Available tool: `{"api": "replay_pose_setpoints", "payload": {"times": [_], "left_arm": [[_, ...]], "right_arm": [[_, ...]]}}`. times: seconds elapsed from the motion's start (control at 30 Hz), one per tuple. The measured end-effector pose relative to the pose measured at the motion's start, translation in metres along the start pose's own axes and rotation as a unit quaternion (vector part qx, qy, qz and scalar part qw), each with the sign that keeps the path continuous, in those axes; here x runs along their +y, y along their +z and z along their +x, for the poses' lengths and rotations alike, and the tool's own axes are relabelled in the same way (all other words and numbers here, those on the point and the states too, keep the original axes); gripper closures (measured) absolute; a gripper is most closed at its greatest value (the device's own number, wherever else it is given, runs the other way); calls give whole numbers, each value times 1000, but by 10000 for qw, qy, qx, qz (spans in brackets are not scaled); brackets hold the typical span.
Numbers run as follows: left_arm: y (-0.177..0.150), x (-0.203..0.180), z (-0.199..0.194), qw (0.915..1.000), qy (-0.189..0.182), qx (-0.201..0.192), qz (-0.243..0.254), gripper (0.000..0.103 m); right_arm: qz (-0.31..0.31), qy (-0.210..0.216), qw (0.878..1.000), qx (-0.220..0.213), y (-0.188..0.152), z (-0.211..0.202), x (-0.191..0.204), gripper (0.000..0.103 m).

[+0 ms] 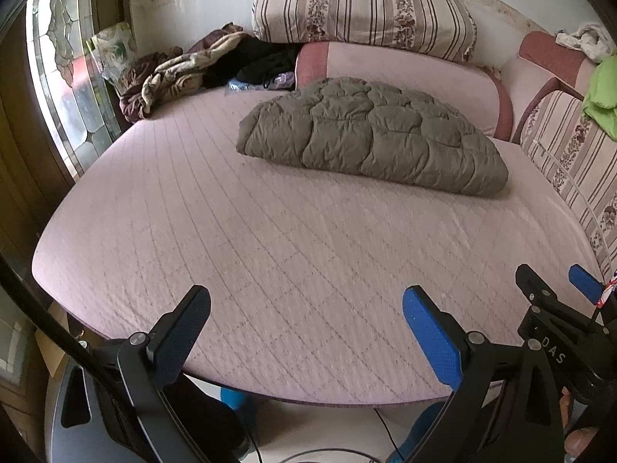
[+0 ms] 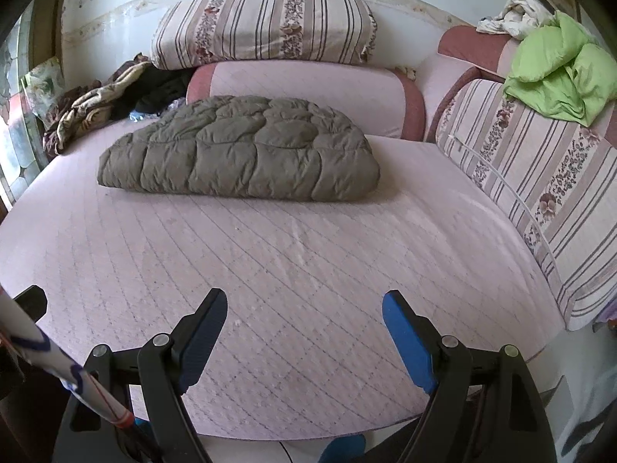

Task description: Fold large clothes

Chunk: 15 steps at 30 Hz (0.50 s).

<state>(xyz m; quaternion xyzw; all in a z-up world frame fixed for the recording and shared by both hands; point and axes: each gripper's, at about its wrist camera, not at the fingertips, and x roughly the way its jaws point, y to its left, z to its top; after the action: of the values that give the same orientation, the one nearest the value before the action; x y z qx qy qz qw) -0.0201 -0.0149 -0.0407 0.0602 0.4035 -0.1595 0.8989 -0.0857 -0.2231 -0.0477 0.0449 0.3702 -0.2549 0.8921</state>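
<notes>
An olive-grey quilted coat (image 1: 370, 135) (image 2: 239, 154) lies folded into a thick bundle at the far middle of the pink quilted bed (image 1: 270, 239) (image 2: 270, 254), against the pink bolster. My left gripper (image 1: 308, 301) hovers over the near edge of the bed with its fingers wide apart and nothing between them. My right gripper (image 2: 304, 305) is open too, empty, over the near edge; it also shows at the right edge of the left wrist view (image 1: 555, 281). Both grippers are well short of the coat.
A pink bolster (image 2: 300, 96) and a striped floral cushion (image 2: 262, 27) stand behind the coat. Crumpled blankets and dark clothes (image 1: 185, 69) pile at the back left. A striped side cushion (image 2: 540, 177) carries a green garment (image 2: 559, 73). A glass door (image 1: 61, 77) is at left.
</notes>
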Motion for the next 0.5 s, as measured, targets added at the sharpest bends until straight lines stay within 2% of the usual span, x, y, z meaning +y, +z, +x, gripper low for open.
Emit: {"api": "replay_pose_setpoints", "payload": {"times": [0.5], "left_arm": [[-2, -1, 5, 10000, -13, 72, -47, 4]], "right_arm": [[-164, -160, 9997, 44, -3, 2, 9, 16]]}}
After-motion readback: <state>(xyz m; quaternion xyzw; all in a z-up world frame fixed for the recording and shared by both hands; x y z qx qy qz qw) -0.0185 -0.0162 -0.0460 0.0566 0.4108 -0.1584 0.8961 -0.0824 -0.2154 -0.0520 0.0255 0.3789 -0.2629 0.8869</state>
